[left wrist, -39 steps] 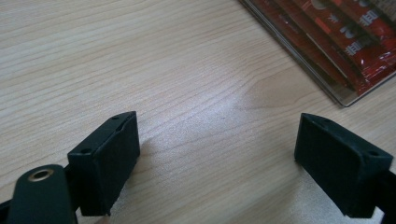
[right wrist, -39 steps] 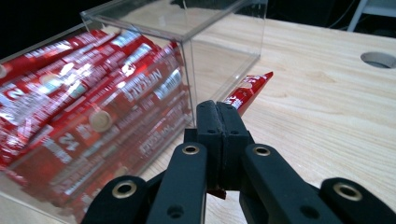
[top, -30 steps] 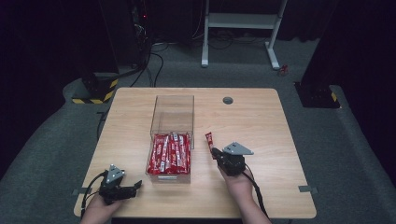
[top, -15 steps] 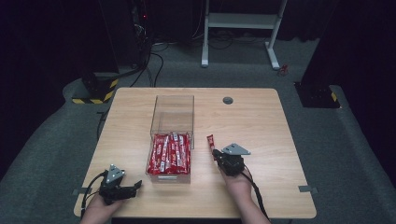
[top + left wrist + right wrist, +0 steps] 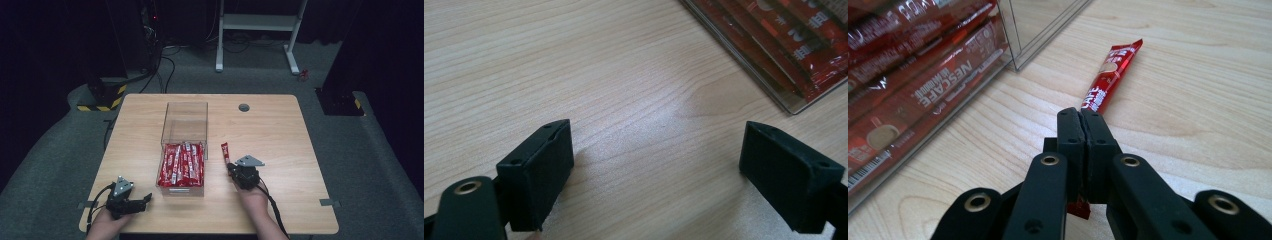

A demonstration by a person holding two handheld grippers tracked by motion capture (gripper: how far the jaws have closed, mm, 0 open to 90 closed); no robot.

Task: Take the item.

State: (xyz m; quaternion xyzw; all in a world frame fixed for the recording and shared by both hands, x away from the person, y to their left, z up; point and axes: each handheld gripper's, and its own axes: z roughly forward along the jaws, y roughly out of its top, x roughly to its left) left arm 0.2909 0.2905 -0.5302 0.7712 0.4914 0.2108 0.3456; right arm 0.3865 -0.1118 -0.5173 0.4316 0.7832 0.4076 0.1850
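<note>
A clear plastic box (image 5: 184, 131) stands mid-table, its near half packed with several red coffee sachets (image 5: 181, 164). Just right of the box, my right gripper (image 5: 232, 169) is shut on one red sachet (image 5: 225, 151). In the right gripper view the jaws pinch the near end of that sachet (image 5: 1112, 72), which slants down onto the wood, its far tip on the table beside the box wall (image 5: 1043, 30). My left gripper (image 5: 145, 200) rests at the front left corner, open. In the left gripper view its pads (image 5: 541, 170) stand wide apart over bare wood.
The wooden table (image 5: 280, 130) has a small round cable hole (image 5: 244, 107) at the back. A box corner with sachets (image 5: 794, 55) lies ahead of the left gripper. A white desk frame (image 5: 260, 30) and cables sit on the dark floor behind.
My right gripper has sunk slightly toward the table with the sachet still pinched. The left gripper has stayed put.
</note>
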